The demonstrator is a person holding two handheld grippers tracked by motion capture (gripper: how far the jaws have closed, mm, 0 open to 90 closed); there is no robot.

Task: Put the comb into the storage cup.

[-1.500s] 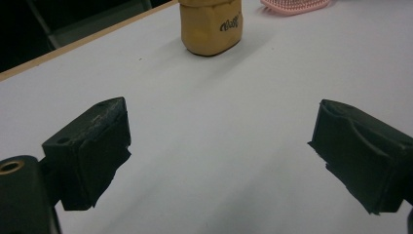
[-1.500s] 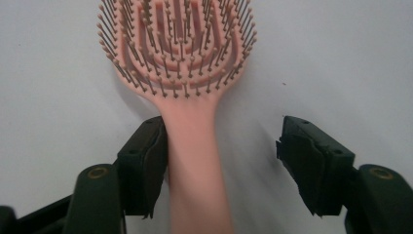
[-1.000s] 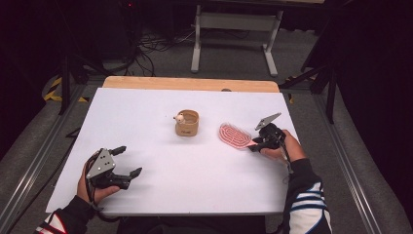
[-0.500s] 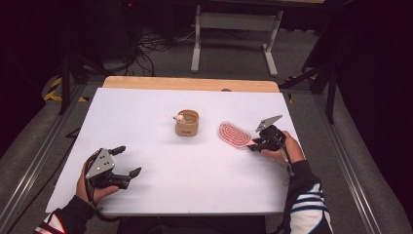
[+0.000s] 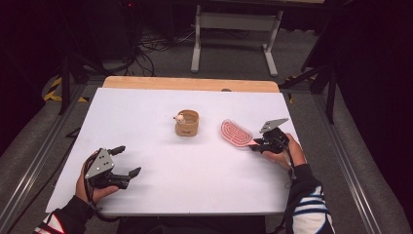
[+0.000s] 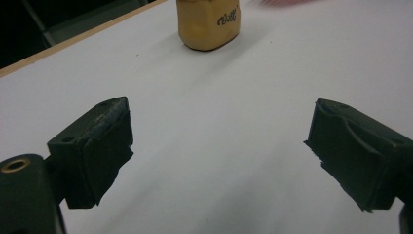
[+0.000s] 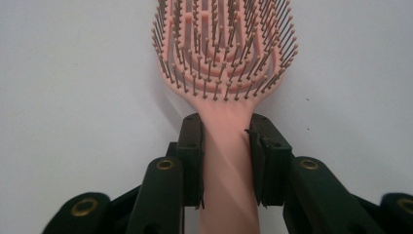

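- The pink brush (image 7: pixel 225 73) lay flat on the white desk (image 5: pixel 146 117), its handle pinched between the right gripper (image 7: pixel 225 161) jaws.
- The brown cup (image 5: pixel 187 123) stood well ahead of the left gripper (image 6: pixel 219 156), whose jaws were wide open and empty.
- The smooth handle might slip and the brush tip down if lifted quickly.

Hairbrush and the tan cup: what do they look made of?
Hairbrush: likely moulded plastic, pink, smooth and slightly glossy, with a slotted head and thin ball-tipped bristles. Tan cup: matte with printed lettering on its side; could be wood, bamboo or plastic, the look leaves that open.
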